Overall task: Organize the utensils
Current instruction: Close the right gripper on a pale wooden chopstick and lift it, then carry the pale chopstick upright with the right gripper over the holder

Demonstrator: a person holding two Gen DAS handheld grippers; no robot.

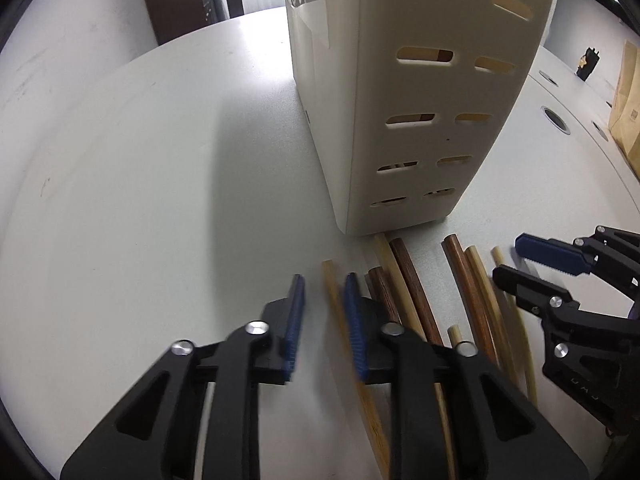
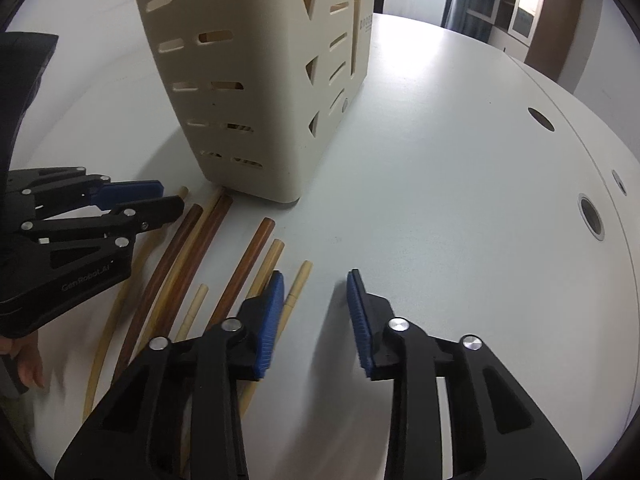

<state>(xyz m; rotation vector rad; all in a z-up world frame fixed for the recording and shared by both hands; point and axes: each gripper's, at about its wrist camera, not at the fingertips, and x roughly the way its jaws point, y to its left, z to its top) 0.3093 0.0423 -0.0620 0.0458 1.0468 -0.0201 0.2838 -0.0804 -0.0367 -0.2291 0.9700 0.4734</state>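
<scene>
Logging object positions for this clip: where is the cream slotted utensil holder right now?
The utensil holder stands upright on the white table, ahead of both open grippers, upper left in the right wrist view; the chopsticks lie on the table at its near base.

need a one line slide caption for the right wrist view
Open right gripper hovers beside loose chopsticks lying before a cream slotted holder, left gripper open nearby.

The right gripper (image 2: 316,312) hangs with jaws apart over the white table (image 2: 460,200), holding nothing. Light and dark chopsticks (image 2: 188,256) lie loose before the cream slotted holder (image 2: 240,92). The left gripper (image 2: 160,196) hovers above their far ends, its jaws parted.
</scene>
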